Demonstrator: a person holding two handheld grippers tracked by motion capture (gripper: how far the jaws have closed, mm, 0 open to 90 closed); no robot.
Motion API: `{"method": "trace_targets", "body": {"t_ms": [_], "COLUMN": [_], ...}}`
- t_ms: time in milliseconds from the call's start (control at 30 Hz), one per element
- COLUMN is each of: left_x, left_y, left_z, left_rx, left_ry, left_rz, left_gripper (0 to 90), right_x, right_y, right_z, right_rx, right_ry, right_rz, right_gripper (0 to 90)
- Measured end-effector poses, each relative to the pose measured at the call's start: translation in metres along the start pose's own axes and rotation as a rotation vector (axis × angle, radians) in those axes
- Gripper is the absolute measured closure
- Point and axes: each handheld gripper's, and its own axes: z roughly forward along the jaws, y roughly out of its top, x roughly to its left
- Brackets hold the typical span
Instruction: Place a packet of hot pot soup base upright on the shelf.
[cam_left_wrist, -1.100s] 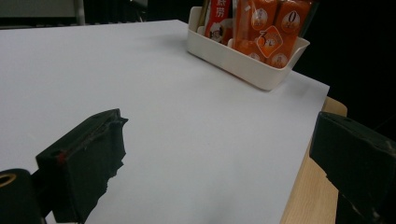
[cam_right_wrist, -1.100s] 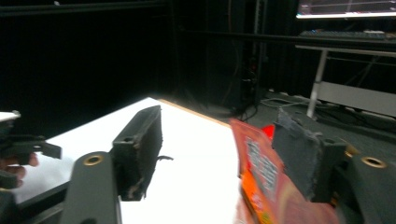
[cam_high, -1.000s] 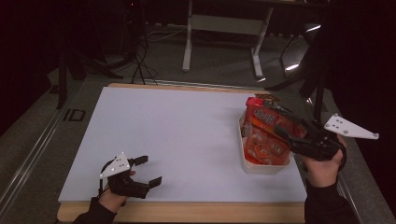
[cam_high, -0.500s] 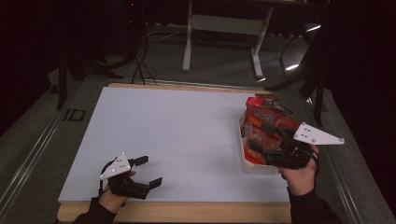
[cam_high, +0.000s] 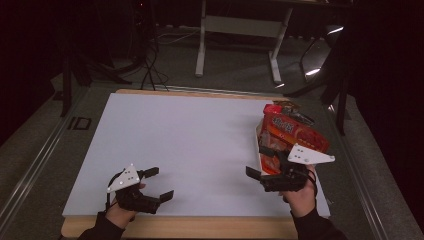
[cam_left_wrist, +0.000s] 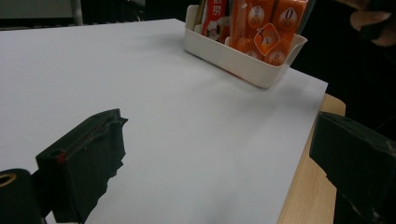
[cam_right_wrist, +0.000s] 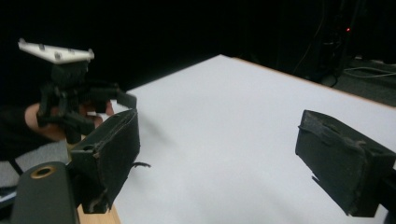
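At the left, near the front edge of the table (cam_high: 200, 145), the left gripper (cam_high: 159, 184) rests low over the white sheet with its fingers (cam_left_wrist: 84, 163) spread wide and nothing between them. The middle of the table is bare. Further right, the right gripper (cam_high: 256, 165) hangs just in front of the near end of a cream plastic tub (cam_high: 260, 159); its jaws have just been opening, its fingers (cam_right_wrist: 112, 154) now stand wide apart, and they hold nothing, with bare white sheet showing between them in the right gripper view. The tub sits at the right side of the table, close to the right edge, and is packed with snack packets (cam_high: 290, 131) standing on end: orange and red foil wrappers with printed labels, some rising well above the rim. In the left gripper view the tub (cam_left_wrist: 243, 58) shows a thin, smooth wall with rounded corners and orange packets (cam_left_wrist: 266, 28) pressed tight side by side. The packets look light, soft and crinkly, likely slippery on their glossy faces and easy to crush, so a gentle pinch on a top seam or a flat upper edge seems the safest hold. The tub itself looks stiff and light; its rim at the near end would be the place to take it, though it may slide on the smooth sheet.
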Motion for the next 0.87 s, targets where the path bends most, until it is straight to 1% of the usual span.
{"method": "trace_targets", "body": {"t_ms": [33,133,167,267,300,333,367,433,600,700,867], "left_x": [0.000,0.000,-0.001,-0.001,-0.001,-0.001,-0.002,-0.002,-0.002,-0.002,-0.002], "left_y": [0.000,0.000,0.000,0.000,0.000,0.000,-0.001,-0.001,-0.002,-0.003,-0.003], "left_z": [0.000,0.001,0.001,0.001,0.001,0.001,0.001,0.001,0.001,0.002,0.002], "left_rx": [-0.001,0.001,0.001,0.003,0.003,0.003,0.006,0.006,0.008,0.011,0.014], "left_ry": [-0.001,-0.002,-0.002,-0.003,-0.003,-0.003,-0.003,-0.004,-0.004,-0.002,-0.001], "left_rz": [0.001,0.002,0.003,0.010,0.010,0.010,0.017,0.018,0.018,0.024,0.026], "left_gripper": [3.7,3.7,3.7,3.7,3.7,3.7,3.7,3.7,3.7,3.7,3.7], "right_x": [-0.001,-0.001,-0.002,-0.005,-0.005,-0.006,-0.008,-0.009,-0.013,-0.015,-0.017], "right_y": [-0.008,-0.014,-0.022,-0.032,-0.032,-0.036,-0.042,-0.048,-0.054,-0.057,-0.059], "right_z": [0.005,0.009,0.014,0.019,0.019,0.021,0.023,0.025,0.028,0.030,0.029], "right_rx": [0.023,0.036,0.062,0.100,0.100,0.110,0.126,0.143,0.154,0.167,0.172], "right_ry": [0.005,0.014,0.013,0.010,0.010,0.006,0.010,0.006,0.008,-0.004,-0.012], "right_rz": [-0.008,-0.003,-0.010,-0.015,-0.015,-0.011,0.016,0.026,0.037,0.031,0.040], "right_gripper": [13.8,13.9,13.9,13.9,13.9,13.9,13.9,14.0,14.1,14.1,14.3]}}
